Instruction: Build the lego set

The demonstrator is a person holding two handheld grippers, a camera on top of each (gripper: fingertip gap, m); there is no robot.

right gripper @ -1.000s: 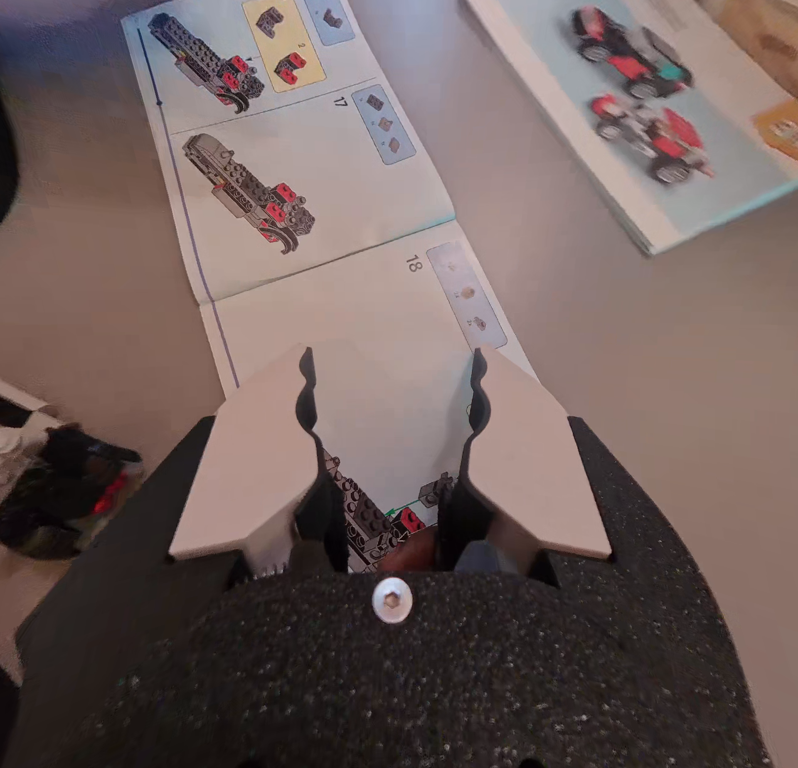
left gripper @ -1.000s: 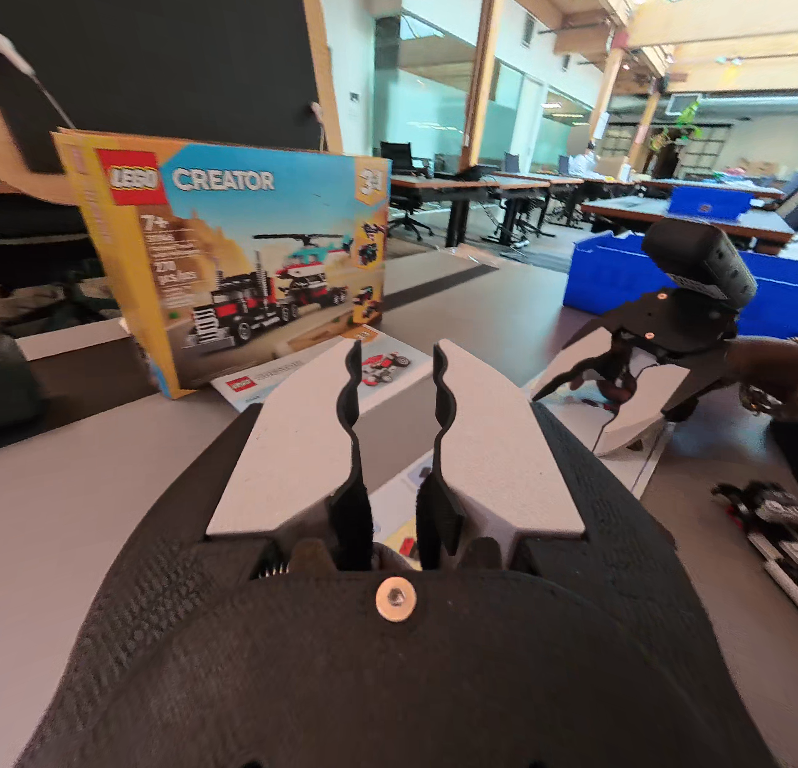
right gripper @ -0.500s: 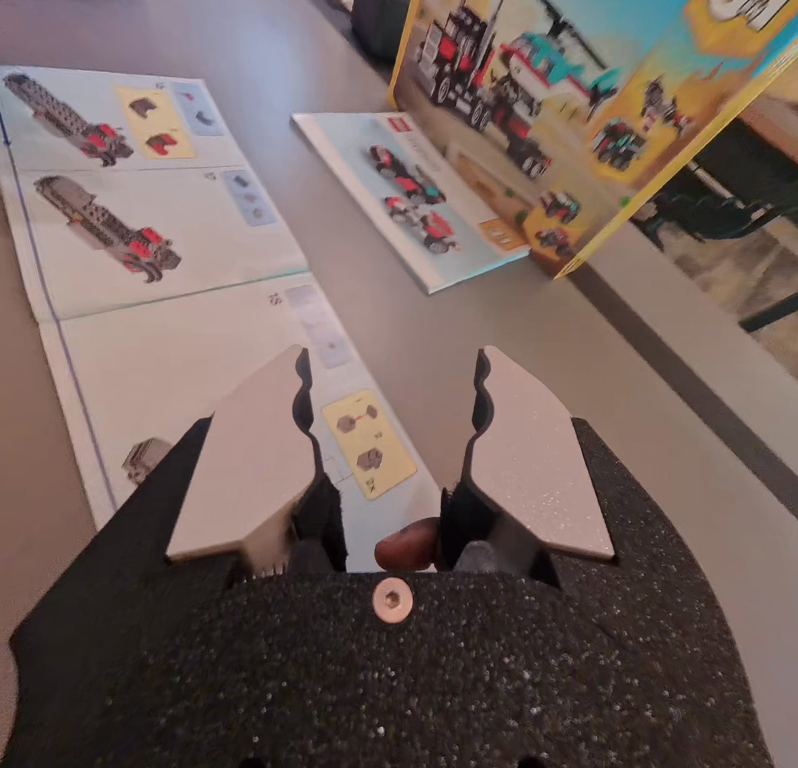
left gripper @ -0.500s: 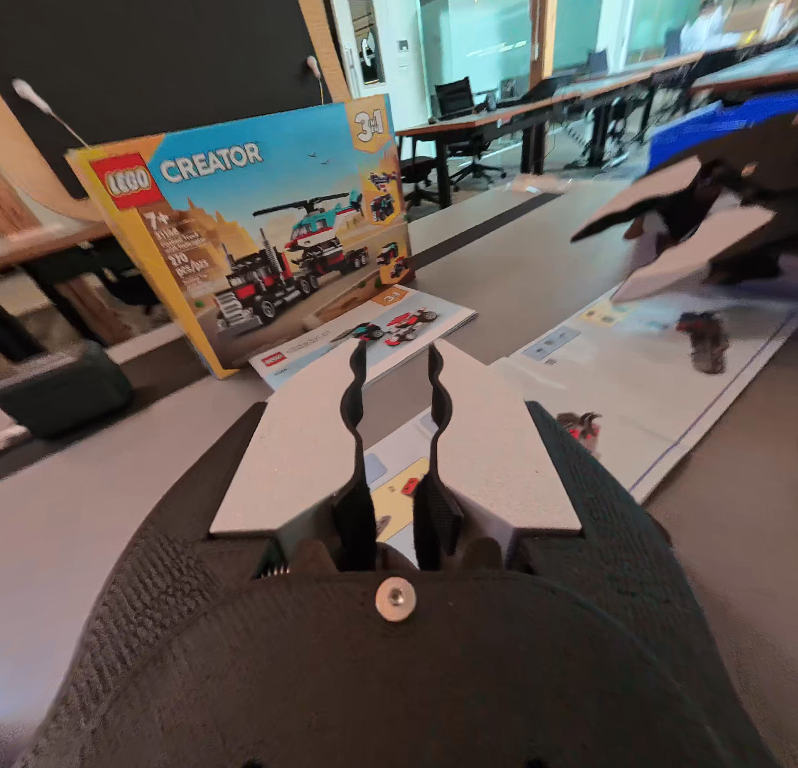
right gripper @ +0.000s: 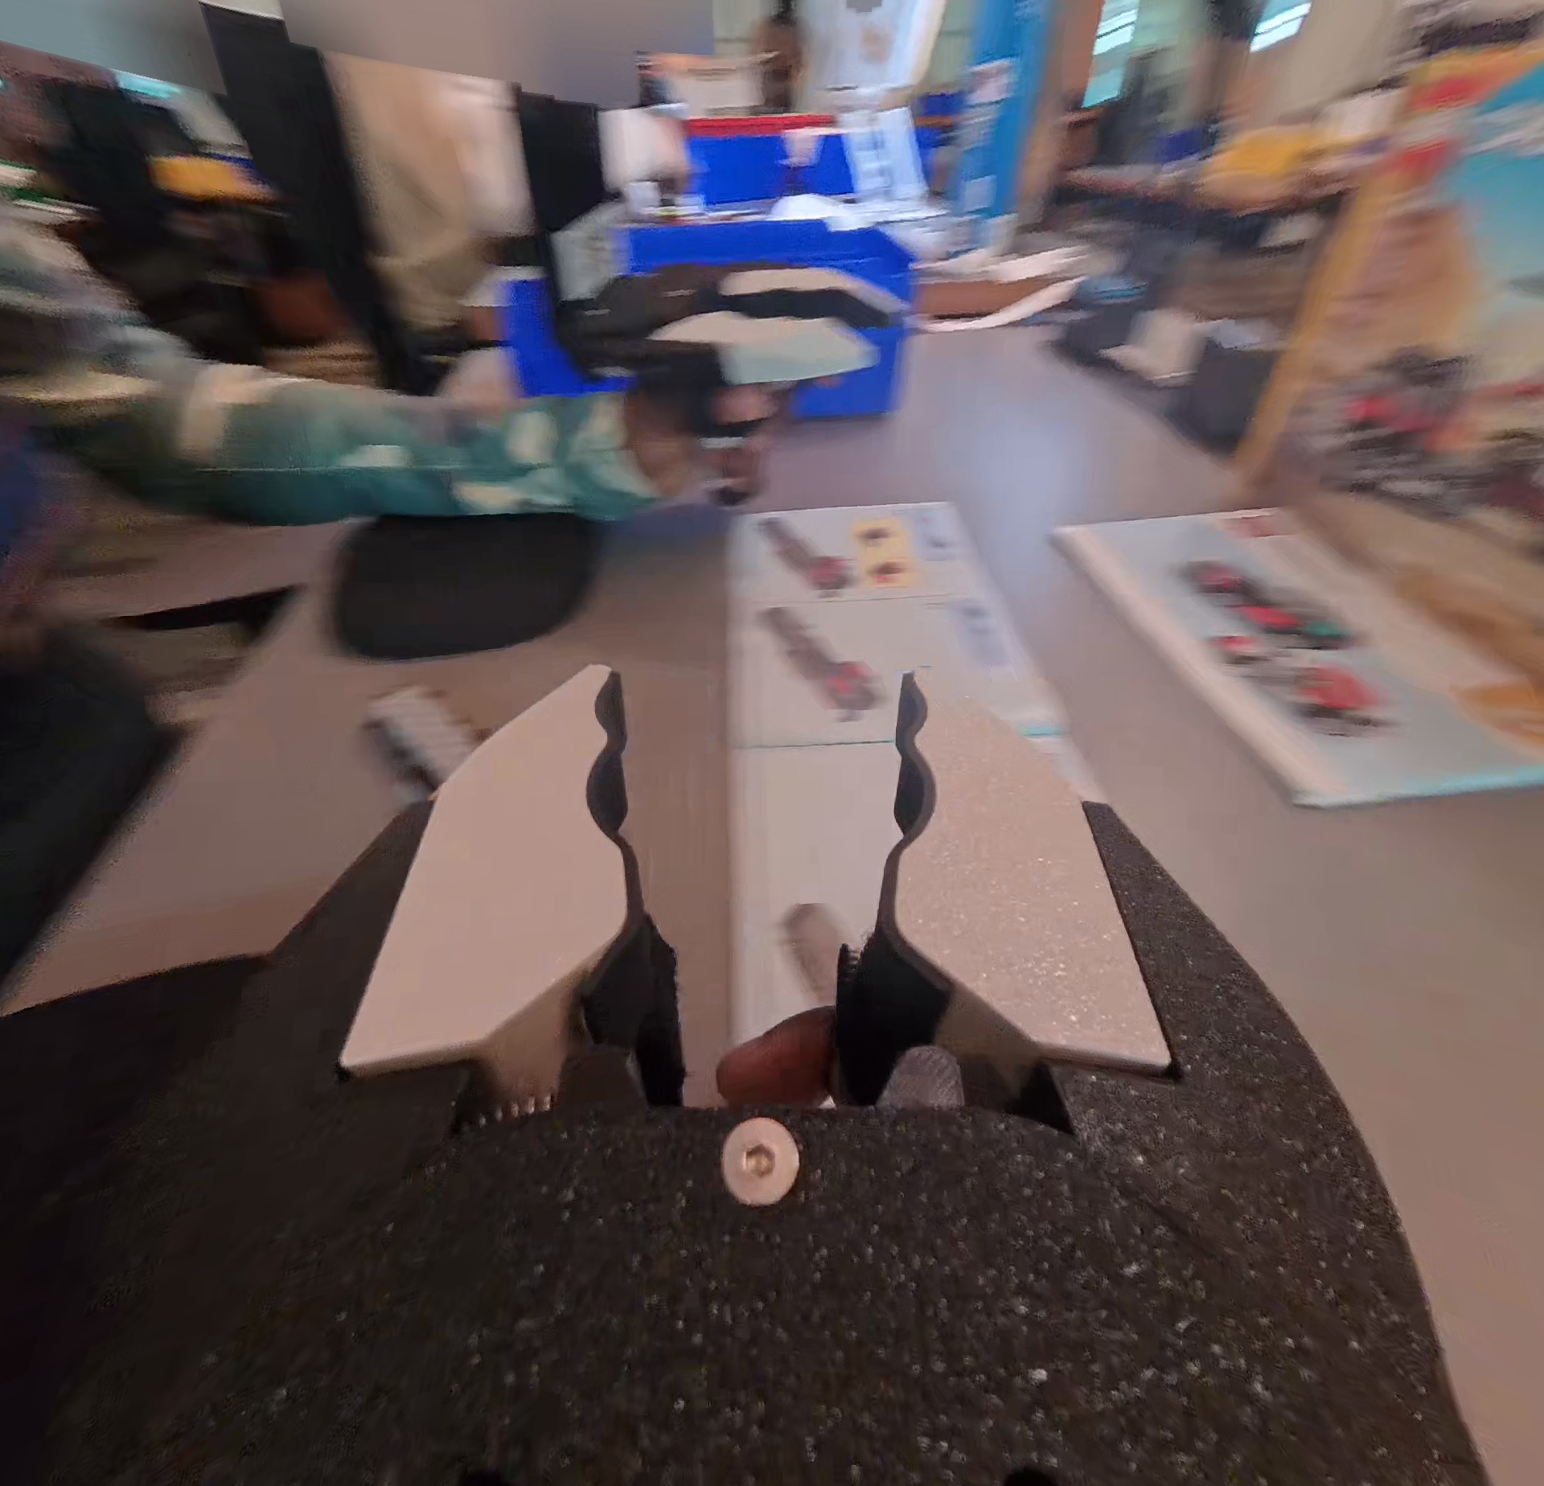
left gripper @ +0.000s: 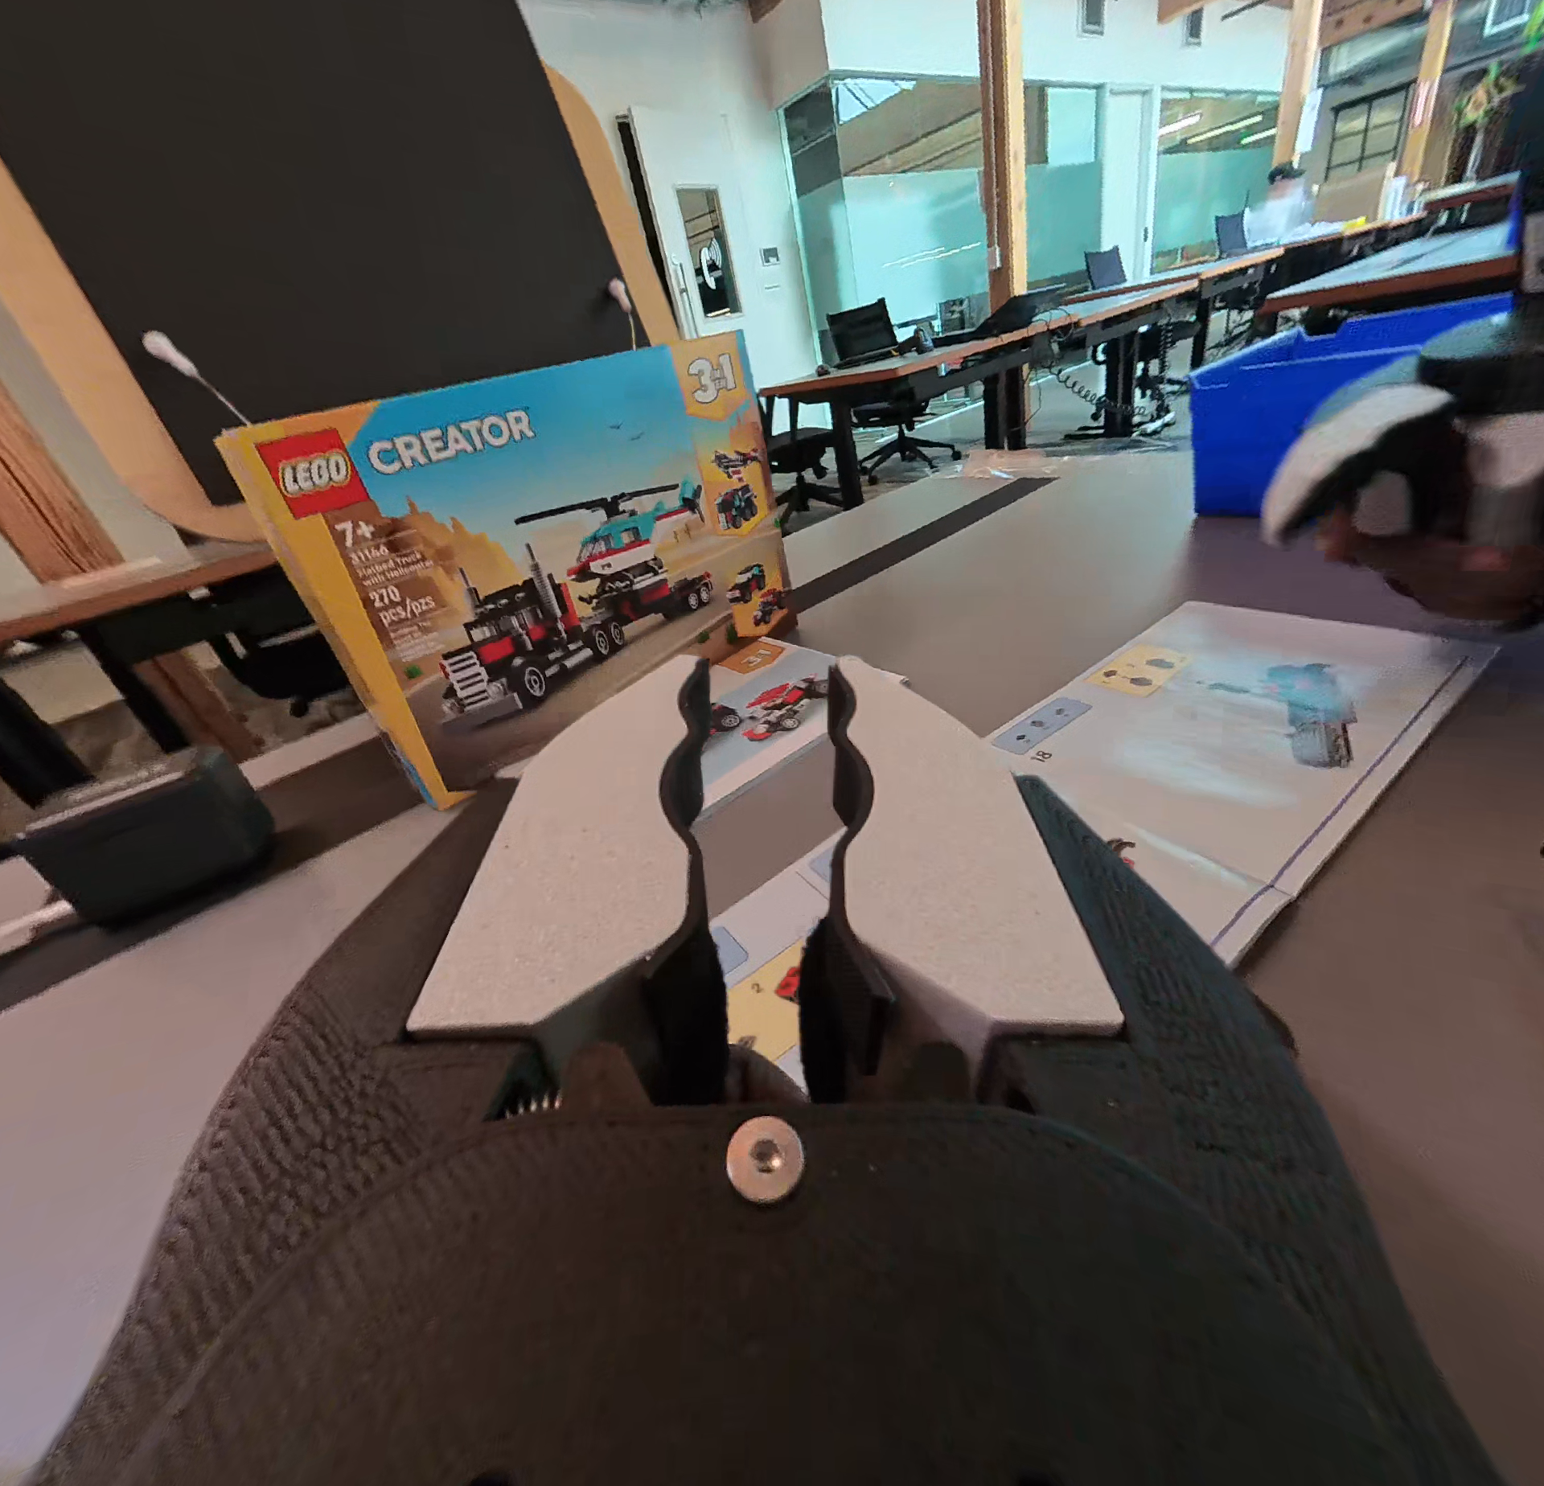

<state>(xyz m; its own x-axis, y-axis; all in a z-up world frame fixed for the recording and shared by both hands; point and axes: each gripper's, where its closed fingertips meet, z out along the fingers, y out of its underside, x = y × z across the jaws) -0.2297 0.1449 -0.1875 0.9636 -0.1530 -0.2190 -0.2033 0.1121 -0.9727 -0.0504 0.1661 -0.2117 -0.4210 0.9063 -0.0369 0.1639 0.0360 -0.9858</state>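
Note:
The lego set box (left gripper: 518,560) stands upright at the back of the grey table (left gripper: 209,1053), with a closed booklet (left gripper: 777,719) lying in front of it. An open instruction booklet (left gripper: 1211,744) lies flat to the right. My left gripper (left gripper: 762,686) is open a narrow gap and empty, held low over the table and pointing at the box. My right gripper (right gripper: 760,686) is open and empty above the open booklet (right gripper: 860,635). It shows blurred at the right edge of the left wrist view (left gripper: 1312,518). The left gripper (right gripper: 890,326) shows across the table in the right wrist view.
A blue bin (left gripper: 1303,418) stands at the back right. A dark case (left gripper: 142,844) sits left of the box. In the blurred right wrist view, a pale studded lego piece (right gripper: 418,736) and a black flat object (right gripper: 459,585) lie left of the booklet, under a person's patterned sleeve (right gripper: 376,452). About 20 centimetres separates my left fingertips from my right. My left tips are roughly 35 centimetres from the dark case (left gripper: 142,844).
My right gripper has tipped up from looking down at the booklet page to looking level across the table. In the left view it has moved to the right edge. Both stay open and empty.

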